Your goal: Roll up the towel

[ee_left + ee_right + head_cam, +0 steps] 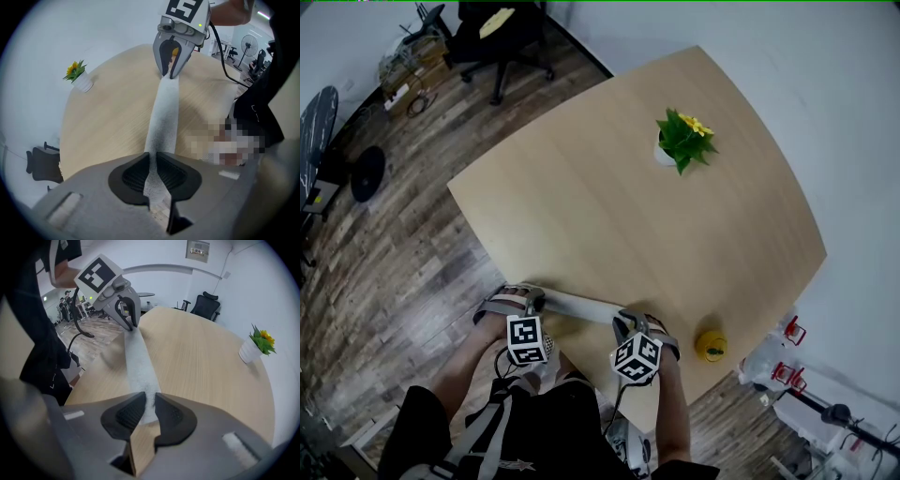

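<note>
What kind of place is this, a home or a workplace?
Probably a workplace, an office or a lab: a large wooden table, a black office chair on a plank floor, and a pedestal fan in the background.

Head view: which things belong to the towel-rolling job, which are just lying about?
Job: rolled white towel, left gripper and right gripper clamped on its ends, light wooden table.
Lying about: green potted plant with yellow flowers, small round yellow object, black office chair.
</note>
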`<action>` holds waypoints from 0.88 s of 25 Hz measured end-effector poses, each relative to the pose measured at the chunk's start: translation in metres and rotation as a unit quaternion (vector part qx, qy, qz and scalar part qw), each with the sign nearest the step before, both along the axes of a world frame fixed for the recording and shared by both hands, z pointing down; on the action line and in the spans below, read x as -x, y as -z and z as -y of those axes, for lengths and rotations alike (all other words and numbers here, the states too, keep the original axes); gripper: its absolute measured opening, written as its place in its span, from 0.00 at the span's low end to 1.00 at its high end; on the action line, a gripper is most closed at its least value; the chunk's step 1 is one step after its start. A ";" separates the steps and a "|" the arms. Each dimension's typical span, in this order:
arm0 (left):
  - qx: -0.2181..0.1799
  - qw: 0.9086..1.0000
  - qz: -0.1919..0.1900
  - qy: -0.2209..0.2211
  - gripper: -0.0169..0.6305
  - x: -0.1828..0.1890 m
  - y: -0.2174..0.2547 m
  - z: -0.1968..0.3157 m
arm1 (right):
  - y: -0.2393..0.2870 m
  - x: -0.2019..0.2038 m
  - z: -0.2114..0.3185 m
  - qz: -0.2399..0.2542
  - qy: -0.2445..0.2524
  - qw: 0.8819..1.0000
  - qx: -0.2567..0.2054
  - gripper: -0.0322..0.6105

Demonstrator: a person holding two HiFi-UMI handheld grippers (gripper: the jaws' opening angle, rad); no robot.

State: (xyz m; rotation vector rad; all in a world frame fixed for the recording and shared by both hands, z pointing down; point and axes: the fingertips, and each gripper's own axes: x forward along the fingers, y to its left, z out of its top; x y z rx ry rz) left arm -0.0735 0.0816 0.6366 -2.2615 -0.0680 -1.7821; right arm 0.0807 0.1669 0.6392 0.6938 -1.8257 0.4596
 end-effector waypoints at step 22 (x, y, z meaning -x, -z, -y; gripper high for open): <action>-0.073 0.993 -0.072 0.062 0.12 0.003 0.048 0.032 | 0.042 -0.009 0.012 -0.010 -0.037 0.995 -0.088 0.20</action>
